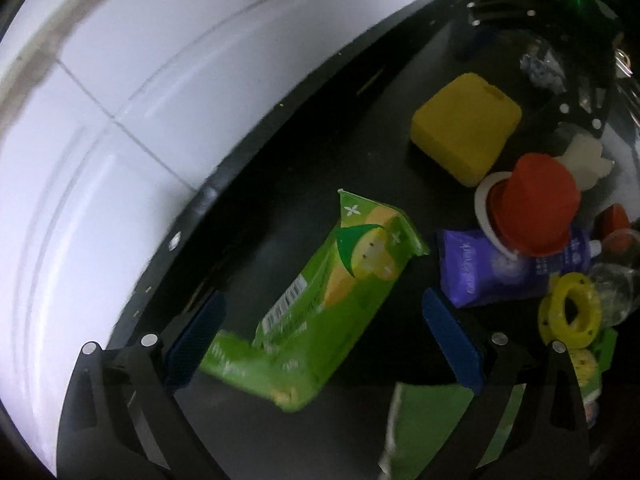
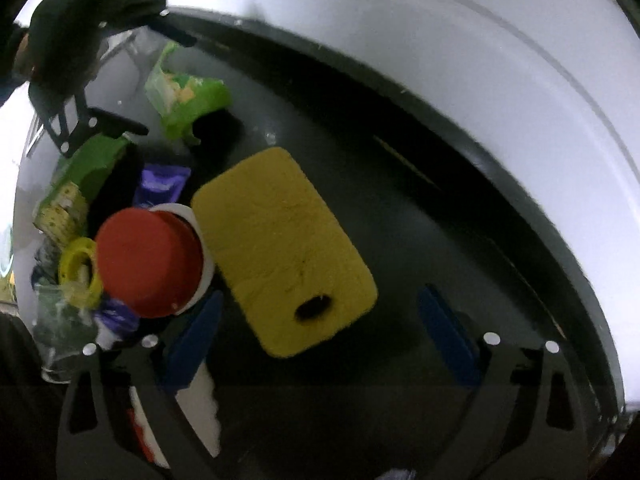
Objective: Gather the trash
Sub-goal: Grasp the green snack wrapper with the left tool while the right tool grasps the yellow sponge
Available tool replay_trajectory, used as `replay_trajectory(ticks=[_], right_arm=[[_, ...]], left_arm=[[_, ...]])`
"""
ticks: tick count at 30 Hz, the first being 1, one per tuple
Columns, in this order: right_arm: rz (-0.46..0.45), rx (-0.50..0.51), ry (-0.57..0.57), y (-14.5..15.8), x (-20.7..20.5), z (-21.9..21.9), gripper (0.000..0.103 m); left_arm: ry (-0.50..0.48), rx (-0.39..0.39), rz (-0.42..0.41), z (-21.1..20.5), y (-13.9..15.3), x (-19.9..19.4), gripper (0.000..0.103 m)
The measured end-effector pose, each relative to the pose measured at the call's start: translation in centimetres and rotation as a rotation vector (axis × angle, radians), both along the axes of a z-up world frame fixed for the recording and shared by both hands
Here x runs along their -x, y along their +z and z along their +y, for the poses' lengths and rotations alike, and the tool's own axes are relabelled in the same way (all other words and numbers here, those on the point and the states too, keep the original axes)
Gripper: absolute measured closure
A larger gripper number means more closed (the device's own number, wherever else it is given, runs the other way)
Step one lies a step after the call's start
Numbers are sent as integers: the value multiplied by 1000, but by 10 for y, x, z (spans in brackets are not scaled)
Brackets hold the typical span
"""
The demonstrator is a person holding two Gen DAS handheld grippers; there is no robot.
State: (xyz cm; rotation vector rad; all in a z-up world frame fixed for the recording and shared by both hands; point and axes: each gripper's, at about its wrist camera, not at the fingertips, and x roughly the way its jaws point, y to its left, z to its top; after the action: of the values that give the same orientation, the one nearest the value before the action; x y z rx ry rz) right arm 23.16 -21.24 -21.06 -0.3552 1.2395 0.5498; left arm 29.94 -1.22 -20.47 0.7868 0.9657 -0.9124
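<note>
Both tongs are spread wide with nothing gripped. Left tongs (image 1: 324,344) straddle a green snack wrapper (image 1: 320,300) lying on the black counter (image 1: 300,140), its lower end between the blue pads (image 1: 196,336) but apart from both. Right tongs (image 2: 316,340) hang over a yellow sponge (image 2: 284,248) with a dark hole near its close end; its near end lies between the fingers, neither touching it. Crowding just beside the sponge: a red cap (image 2: 150,260) on a white disc, a purple pouch (image 1: 492,268) tucked under it, a yellow ring (image 2: 78,272), and another green wrapper (image 2: 188,100) further back. Clear crumpled plastic (image 1: 612,284) at the left view's right edge is hard to make out. White tiled floor (image 1: 100,140) shows beyond the counter edge. A second green packet (image 1: 424,428) is cut off at the bottom.
</note>
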Motion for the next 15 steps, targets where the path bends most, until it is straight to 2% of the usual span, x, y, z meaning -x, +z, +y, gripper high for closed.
replay_trajectory(ticks=[3, 5, 7, 8, 12, 15], right_arm=[[6, 10, 32, -11, -4, 3, 14], [9, -3, 43, -14, -6, 3, 19], [-5, -2, 59, -13, -7, 4, 29], [-15, -4, 69, -11, -6, 4, 40], [-3, -19, 47, -8, -6, -1, 57], [-20, -30, 10, 3, -4, -4, 60]], left_arm=[[-21, -17, 9, -1, -14, -5, 23], [-17, 30, 21, 2, -15, -8, 30], [2, 53, 46, 5, -14, -10, 48], [15, 50, 40, 5, -14, -10, 51], [72, 27, 11, 6, -10, -2, 65], [205, 61, 3, 17, 8, -2, 67]])
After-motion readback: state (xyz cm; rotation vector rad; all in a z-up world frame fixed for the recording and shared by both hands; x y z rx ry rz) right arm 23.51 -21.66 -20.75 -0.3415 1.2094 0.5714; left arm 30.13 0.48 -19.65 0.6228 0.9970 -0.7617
